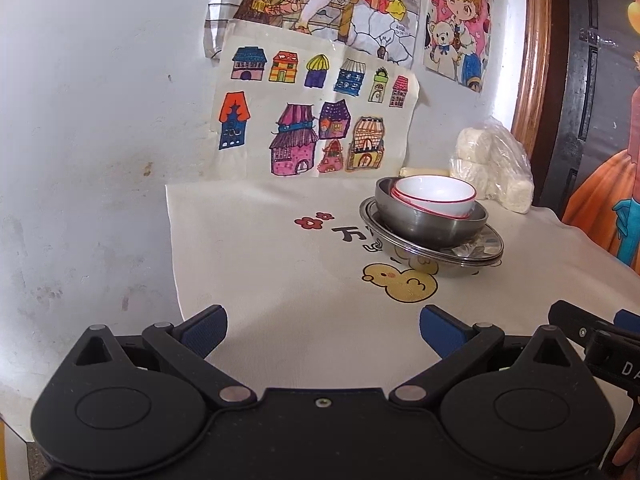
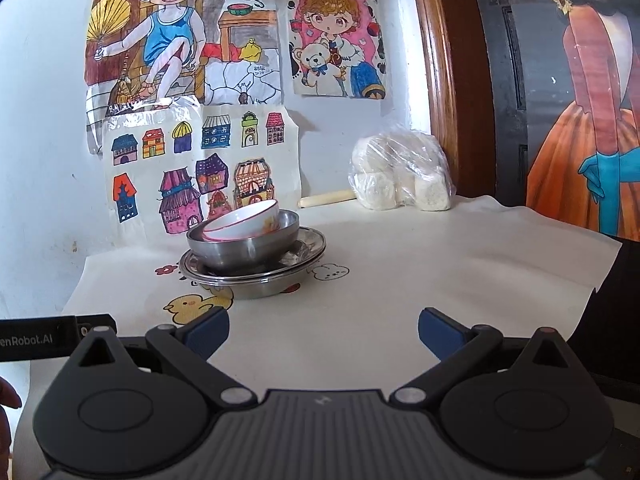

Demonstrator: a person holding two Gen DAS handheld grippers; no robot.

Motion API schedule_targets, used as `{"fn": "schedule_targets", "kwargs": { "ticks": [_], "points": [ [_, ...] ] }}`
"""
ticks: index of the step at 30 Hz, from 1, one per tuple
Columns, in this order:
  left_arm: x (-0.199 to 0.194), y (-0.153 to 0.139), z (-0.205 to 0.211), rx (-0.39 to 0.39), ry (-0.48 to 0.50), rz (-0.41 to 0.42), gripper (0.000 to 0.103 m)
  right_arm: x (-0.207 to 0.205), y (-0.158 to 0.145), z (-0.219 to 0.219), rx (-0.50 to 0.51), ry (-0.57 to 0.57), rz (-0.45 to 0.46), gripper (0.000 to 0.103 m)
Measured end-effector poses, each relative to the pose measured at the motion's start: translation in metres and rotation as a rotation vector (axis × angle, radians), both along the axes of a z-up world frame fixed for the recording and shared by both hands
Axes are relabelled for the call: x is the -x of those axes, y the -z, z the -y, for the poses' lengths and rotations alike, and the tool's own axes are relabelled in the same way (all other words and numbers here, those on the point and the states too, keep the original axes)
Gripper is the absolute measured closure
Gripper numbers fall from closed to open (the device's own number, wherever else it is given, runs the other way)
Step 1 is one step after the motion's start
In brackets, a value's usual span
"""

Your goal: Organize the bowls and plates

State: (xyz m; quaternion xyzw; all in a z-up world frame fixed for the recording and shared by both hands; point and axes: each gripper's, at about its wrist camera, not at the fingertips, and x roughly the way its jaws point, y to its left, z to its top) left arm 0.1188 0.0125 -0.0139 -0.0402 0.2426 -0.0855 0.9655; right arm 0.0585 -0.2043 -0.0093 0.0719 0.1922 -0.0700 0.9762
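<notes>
A stack of dishes stands on the cloth-covered table. White bowls with red rims (image 1: 434, 195) (image 2: 244, 222) sit tilted inside a steel bowl (image 1: 432, 222) (image 2: 244, 246), which rests on steel plates (image 1: 486, 246) (image 2: 312, 244) over another steel bowl (image 2: 260, 290). My left gripper (image 1: 323, 330) is open and empty, low over the cloth, short of the stack and to its left. My right gripper (image 2: 323, 330) is open and empty, short of the stack and to its right.
A plastic bag of white rolls (image 1: 494, 170) (image 2: 400, 174) lies at the back by the wooden frame (image 2: 444, 80). Children's drawings (image 1: 312, 120) (image 2: 192, 168) hang on the wall behind. The cream cloth (image 2: 440, 272) has cartoon prints. A pale stick (image 2: 326, 199) lies by the wall.
</notes>
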Motion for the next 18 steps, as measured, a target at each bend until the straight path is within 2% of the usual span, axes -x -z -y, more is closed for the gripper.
{"fn": "schedule_targets", "kwargs": {
  "ticks": [18],
  "points": [
    [0.0021,0.0000,-0.0002,0.001,0.001,0.001,0.001,0.0000,0.0000,0.0024,-0.003,0.016,-0.008,0.000]
  ]
}}
